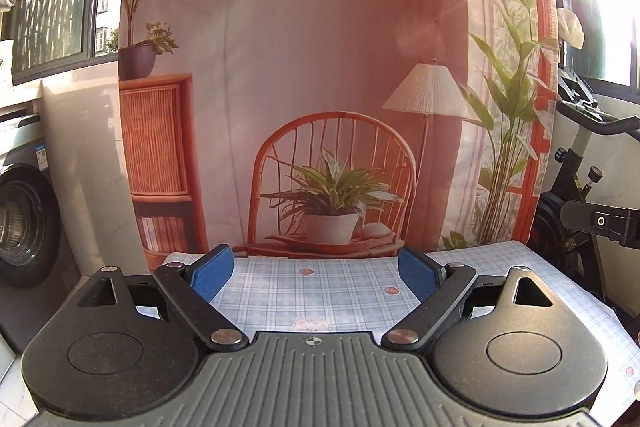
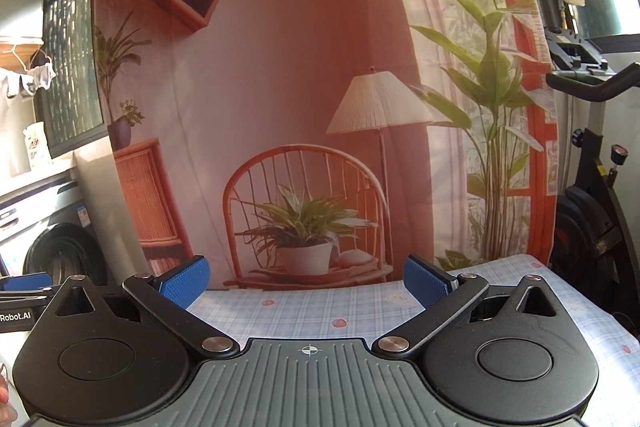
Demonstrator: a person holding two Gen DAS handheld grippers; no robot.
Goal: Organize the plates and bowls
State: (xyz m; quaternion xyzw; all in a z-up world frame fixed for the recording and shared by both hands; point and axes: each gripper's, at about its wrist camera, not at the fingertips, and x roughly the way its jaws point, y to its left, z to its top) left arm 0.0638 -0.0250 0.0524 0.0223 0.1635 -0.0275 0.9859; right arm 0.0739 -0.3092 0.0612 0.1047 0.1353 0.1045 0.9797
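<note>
Behind the table hangs a printed fabric backdrop, soft folds, showing a rattan chair, pleated lampshade & potted plants in orange-pink tones. Checked tablecloth, pale blue w/ small strawberry and bear prints, lies flat on the table; only a bare stretch of it shows. No plates or bowls visible in either view, so can't tell where they sit.

Left gripper: matte black linkage arms, ribbed grey body, jaws spread wide, nothing between them. Its blue pads have a fine dotted grip texture.

Right gripper: same build, jaws about fully apart, empty, textured blue pads over the cloth.

Washing machine w/ round dark door at left. Exercise bike, black frame w/ curved handlebar, at right. Sun glare washes the upper right corner.
</note>
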